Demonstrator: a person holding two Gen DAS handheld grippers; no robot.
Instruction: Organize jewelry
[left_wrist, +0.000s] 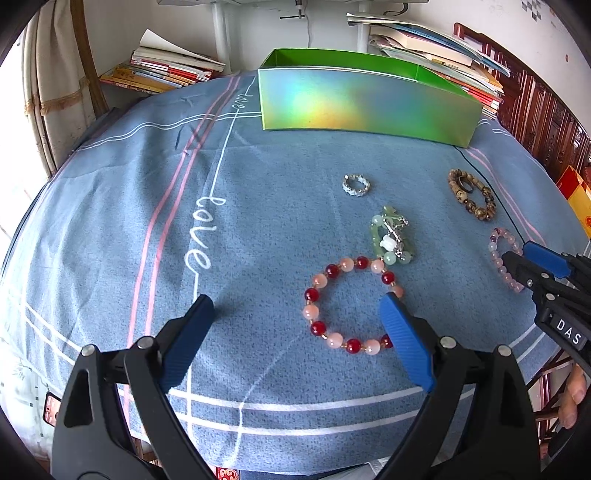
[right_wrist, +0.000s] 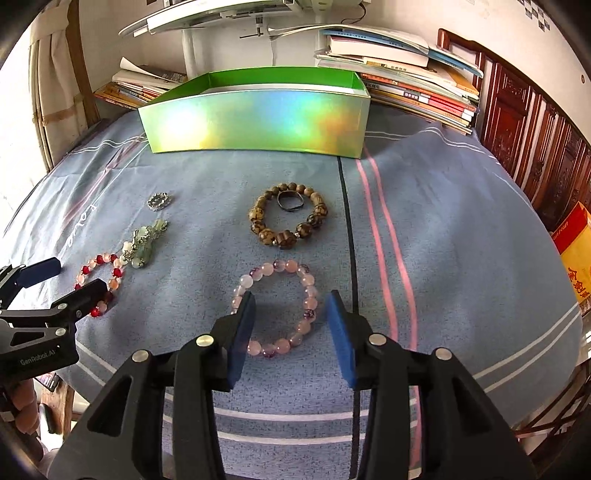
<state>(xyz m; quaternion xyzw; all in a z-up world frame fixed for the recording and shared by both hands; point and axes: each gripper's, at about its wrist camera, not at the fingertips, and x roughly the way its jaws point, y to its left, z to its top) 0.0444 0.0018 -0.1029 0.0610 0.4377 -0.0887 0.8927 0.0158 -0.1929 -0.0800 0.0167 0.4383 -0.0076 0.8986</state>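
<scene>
Blue pads of the left gripper (left_wrist: 297, 308) stand wide apart at the bottom of the left wrist view, holding nothing; the right-hand pad overlaps the lower right edge of the red and pink bead bracelet (left_wrist: 349, 304), which lies flat on the blue cloth (left_wrist: 258, 206) just right of centre. In the right wrist view the right gripper (right_wrist: 291, 308) is also parted, at a middling width, its pads set on either side of the pale pink bracelet (right_wrist: 277, 308) at lower centre; whether they touch the beads cannot be told. Nothing is gripped.

Just above the red and pink bracelet in the left view sits the green jade charm piece (left_wrist: 391, 238), touching or nearly touching its top beads. Higher, near centre, lies the small silver ring (left_wrist: 355, 184). Toward the upper right of that view rests the brown wooden bead bracelet (left_wrist: 472, 199), with a dark ring (right_wrist: 290, 201) lying inside its loop, clearer in the right wrist view.

Beyond all the jewelry, across the upper middle of both views, stands the open iridescent green box (left_wrist: 365, 99) on the cloth. Behind it, stacks of books (left_wrist: 166, 68) fill the upper left and upper right, with carved dark wood furniture (right_wrist: 524, 122) at the right edge.
</scene>
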